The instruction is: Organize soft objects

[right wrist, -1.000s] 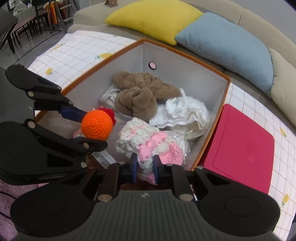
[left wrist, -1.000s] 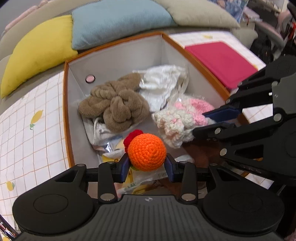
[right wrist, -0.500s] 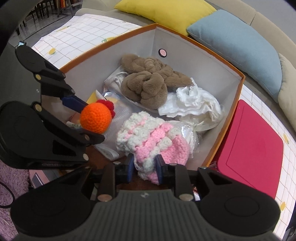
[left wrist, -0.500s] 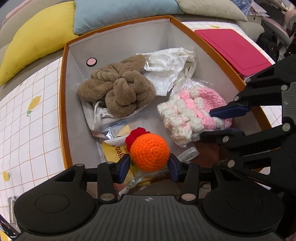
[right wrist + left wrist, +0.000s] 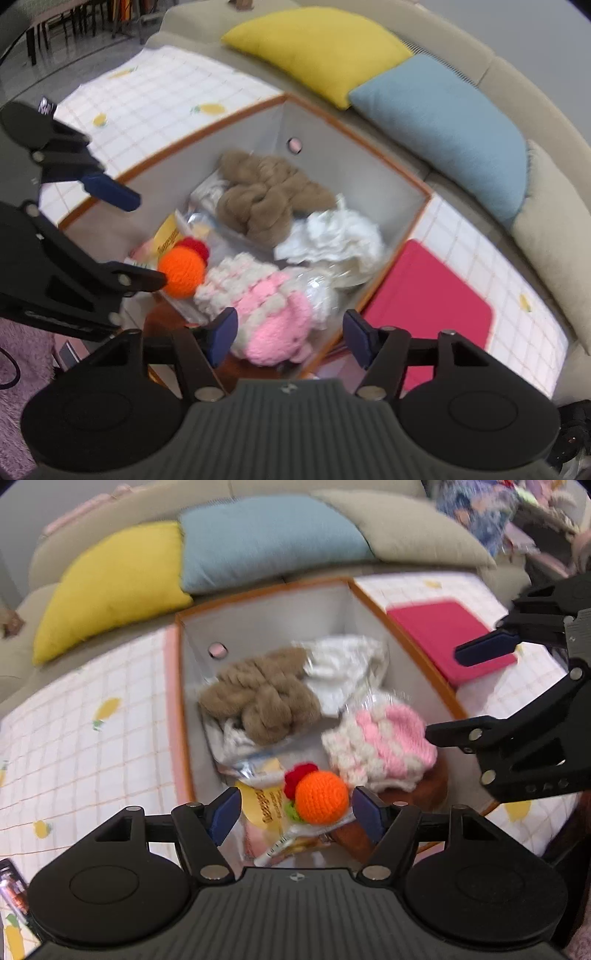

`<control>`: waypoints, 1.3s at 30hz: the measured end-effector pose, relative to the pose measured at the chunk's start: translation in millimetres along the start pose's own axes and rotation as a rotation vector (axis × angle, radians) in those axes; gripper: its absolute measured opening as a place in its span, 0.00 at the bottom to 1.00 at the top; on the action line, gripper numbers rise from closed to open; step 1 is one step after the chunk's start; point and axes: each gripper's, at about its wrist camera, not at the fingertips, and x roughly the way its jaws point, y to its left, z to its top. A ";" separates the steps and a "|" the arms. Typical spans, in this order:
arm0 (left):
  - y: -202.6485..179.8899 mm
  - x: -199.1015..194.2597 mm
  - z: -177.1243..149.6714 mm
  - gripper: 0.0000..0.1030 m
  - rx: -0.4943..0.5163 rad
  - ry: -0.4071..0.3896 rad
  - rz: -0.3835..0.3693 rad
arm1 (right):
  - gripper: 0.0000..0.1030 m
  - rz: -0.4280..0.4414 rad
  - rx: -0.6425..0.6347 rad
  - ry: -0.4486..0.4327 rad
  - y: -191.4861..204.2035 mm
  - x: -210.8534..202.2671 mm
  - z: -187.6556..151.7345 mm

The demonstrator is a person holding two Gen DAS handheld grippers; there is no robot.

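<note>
Both our tongs have just been opening: left tongs gape around the orange ball, right tongs around the pink knit, both pieces lying free just ahead in the box

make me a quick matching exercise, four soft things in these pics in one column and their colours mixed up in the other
Things:
1. crochet ball
2. fluffy twisted towel
3. knitted piece in the near right of the box
4. cushion beside the yellow one

Colours:
A. pink and white
B. light blue
C. orange
D. brown

Pairs: 1-C, 2-D, 3-A, 4-B
</note>
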 end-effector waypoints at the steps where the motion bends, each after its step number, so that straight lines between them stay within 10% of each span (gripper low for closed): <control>1: -0.4 -7.5 0.5 0.79 -0.013 -0.027 0.006 | 0.68 -0.011 0.010 -0.015 -2.8 -6.8 0.8; 24: -67.8 -137.0 -6.1 0.84 -0.121 -0.700 0.167 | 0.89 -0.247 0.435 -0.414 -39.8 -162.8 -70.1; 39: -106.3 -128.3 -47.0 0.96 -0.144 -0.562 0.111 | 0.97 -0.323 0.657 -0.411 5.4 -169.0 -157.1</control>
